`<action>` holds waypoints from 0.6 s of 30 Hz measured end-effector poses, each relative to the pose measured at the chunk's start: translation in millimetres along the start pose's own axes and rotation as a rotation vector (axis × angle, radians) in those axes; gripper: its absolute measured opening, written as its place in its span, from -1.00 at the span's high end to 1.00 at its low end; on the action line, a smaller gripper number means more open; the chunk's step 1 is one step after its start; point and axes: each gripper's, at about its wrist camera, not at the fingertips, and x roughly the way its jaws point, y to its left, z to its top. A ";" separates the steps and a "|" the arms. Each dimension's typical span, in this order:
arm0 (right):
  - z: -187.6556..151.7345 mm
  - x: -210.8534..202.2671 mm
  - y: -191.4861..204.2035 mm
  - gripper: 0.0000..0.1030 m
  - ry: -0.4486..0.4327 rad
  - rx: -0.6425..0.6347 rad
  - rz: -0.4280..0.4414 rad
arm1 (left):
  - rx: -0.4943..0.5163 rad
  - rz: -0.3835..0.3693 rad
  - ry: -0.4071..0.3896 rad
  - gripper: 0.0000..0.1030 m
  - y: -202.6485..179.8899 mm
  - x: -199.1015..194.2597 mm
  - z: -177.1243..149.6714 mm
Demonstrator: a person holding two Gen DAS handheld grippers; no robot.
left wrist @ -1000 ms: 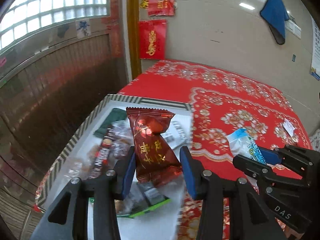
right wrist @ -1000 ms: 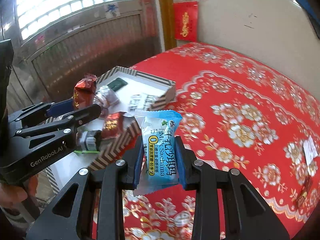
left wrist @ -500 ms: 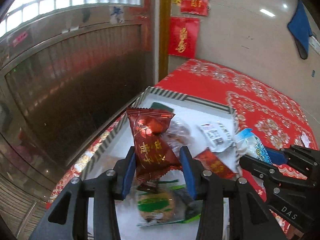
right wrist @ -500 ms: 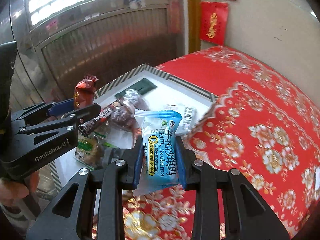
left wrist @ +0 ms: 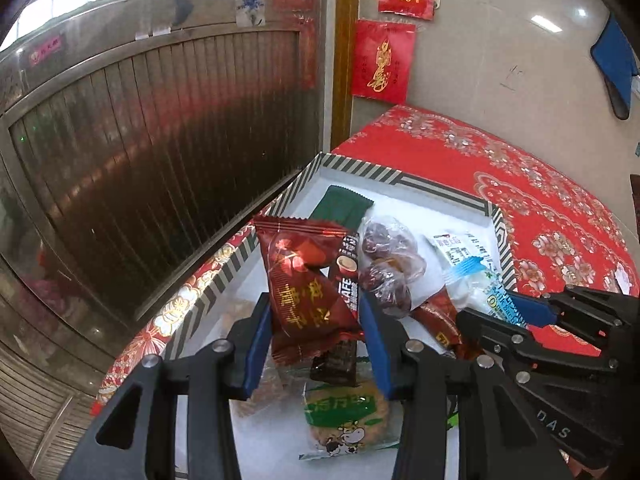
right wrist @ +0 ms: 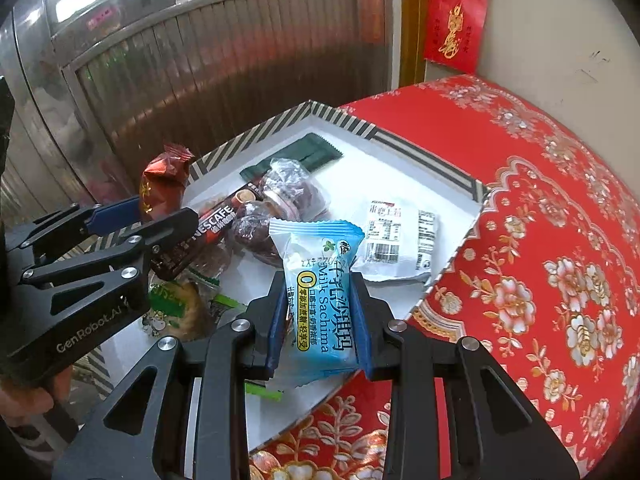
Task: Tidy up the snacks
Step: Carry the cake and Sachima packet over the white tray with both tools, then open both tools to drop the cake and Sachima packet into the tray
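My left gripper point(left wrist: 316, 316) is shut on a dark red snack packet point(left wrist: 308, 292) and holds it over the near left part of a white tray with a striped rim point(left wrist: 440, 194). My right gripper point(right wrist: 318, 312) is shut on a light blue Milk Sachima packet point(right wrist: 320, 292), hanging above the tray's near right side point(right wrist: 452, 260). In the right wrist view the left gripper point(right wrist: 160, 216) shows at the left with the red packet point(right wrist: 162, 184) in it. In the left wrist view the right gripper point(left wrist: 516, 320) shows at the right with the blue packet point(left wrist: 480, 284).
In the tray lie a dark green stick point(right wrist: 304, 156), a Nescafe stick point(right wrist: 212, 228), clear-wrapped brown sweets point(right wrist: 288, 192), a white barcode packet point(right wrist: 400, 236) and a green-labelled biscuit point(left wrist: 344, 420). A red floral cloth point(right wrist: 540, 240) covers the table. A metal shutter point(left wrist: 160, 152) stands close behind the tray.
Both grippers have carried their packets leftwards, from beside the tray's right rim to over the tray. The grips have not changed.
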 end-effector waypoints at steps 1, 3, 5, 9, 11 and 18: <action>-0.1 2.2 1.2 0.44 0.006 -0.002 0.001 | -0.002 0.001 0.004 0.11 0.6 1.4 -0.2; 0.1 5.7 3.3 0.44 0.018 -0.005 -0.001 | -0.007 0.002 0.011 0.11 2.1 4.0 -0.5; 0.7 9.3 5.7 0.44 0.026 -0.009 0.000 | -0.004 0.006 0.011 0.10 1.6 5.0 -1.2; 2.3 12.9 8.0 0.39 0.023 -0.009 0.013 | -0.014 0.014 0.008 0.04 2.6 6.1 -1.1; 2.4 13.8 6.3 0.27 0.032 0.015 0.028 | -0.023 0.016 0.016 -0.06 4.1 7.4 -1.0; -0.5 7.7 3.2 -0.05 0.013 0.039 0.027 | -0.045 0.032 0.022 -0.42 10.3 7.1 -2.5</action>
